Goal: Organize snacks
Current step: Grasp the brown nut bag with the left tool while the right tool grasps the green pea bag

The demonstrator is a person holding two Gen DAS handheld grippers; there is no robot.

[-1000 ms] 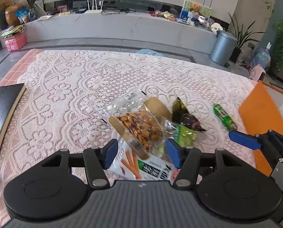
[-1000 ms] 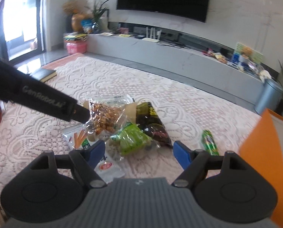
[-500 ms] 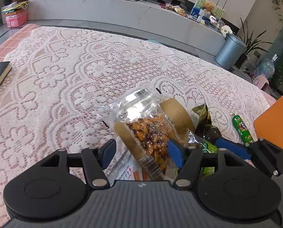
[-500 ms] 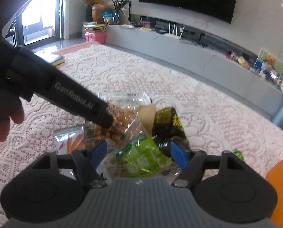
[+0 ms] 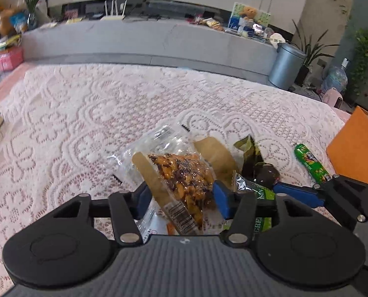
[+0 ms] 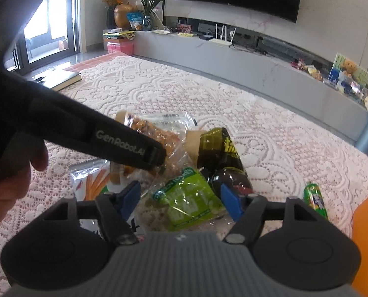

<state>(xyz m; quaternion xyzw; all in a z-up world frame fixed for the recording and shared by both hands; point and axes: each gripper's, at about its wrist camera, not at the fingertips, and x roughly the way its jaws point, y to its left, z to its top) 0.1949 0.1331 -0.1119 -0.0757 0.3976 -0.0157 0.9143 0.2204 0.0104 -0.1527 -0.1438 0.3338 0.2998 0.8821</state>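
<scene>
A clear bag of orange-brown nuts (image 5: 184,175) lies tilted in a heap of snacks on the lace tablecloth (image 5: 85,123). My left gripper (image 5: 181,200) has its blue pads against both sides of this bag. The bag also shows in the right wrist view (image 6: 156,136), behind the left gripper's body. A green packet (image 6: 191,200) lies between the open fingers of my right gripper (image 6: 180,201). A dark olive packet (image 6: 221,153), a carrot-print packet (image 6: 94,180) and a green tube (image 6: 315,199) lie around them.
An orange box (image 5: 357,148) stands at the table's right edge and shows in the right wrist view (image 6: 367,222). A dark book (image 6: 60,78) lies at the far left. A grey TV bench (image 5: 159,42) and a grey bin (image 5: 287,66) stand beyond the table.
My left gripper has gone down onto the nut bag and its fingers have closed in on it. My right gripper has moved forward over the green packet, still open.
</scene>
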